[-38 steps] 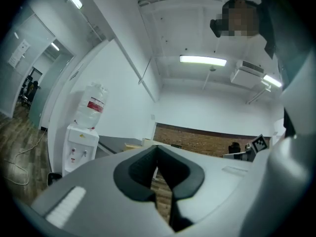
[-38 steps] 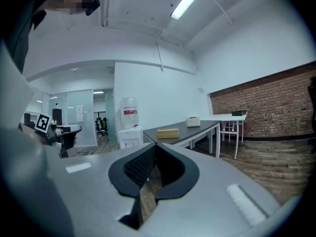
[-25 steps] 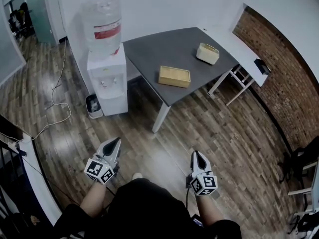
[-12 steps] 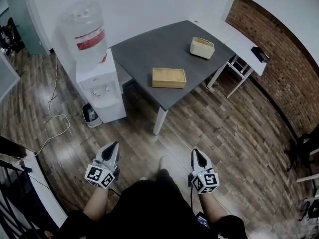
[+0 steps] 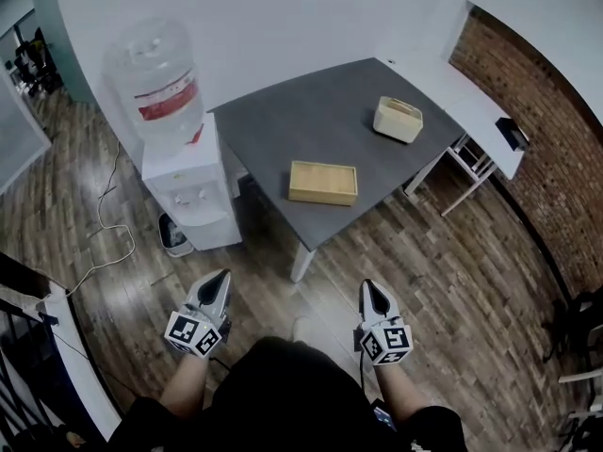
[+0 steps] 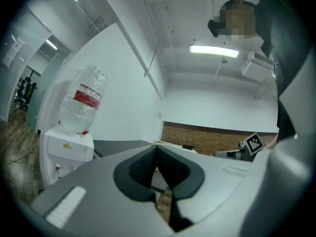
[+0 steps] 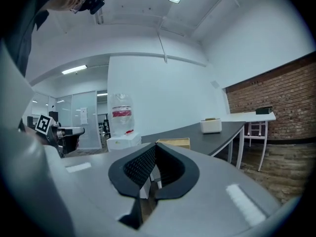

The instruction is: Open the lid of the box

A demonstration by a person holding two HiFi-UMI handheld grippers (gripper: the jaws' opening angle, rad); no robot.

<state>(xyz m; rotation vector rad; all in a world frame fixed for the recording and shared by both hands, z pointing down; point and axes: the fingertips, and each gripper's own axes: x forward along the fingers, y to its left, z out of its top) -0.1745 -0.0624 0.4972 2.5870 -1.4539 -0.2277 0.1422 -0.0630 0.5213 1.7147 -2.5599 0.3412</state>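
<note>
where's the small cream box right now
In the head view the small cream box sits on the dark grey table, toward its right corner, to the upper right of the flat wooden box and apart from it.

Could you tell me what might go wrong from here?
Two boxes sit on the table: a flat wooden box and a cream box, so the wrong one might be picked. Both the left gripper and right gripper are shut and short of the table; they must open first. The water dispenser beside the table could be bumped.
</note>
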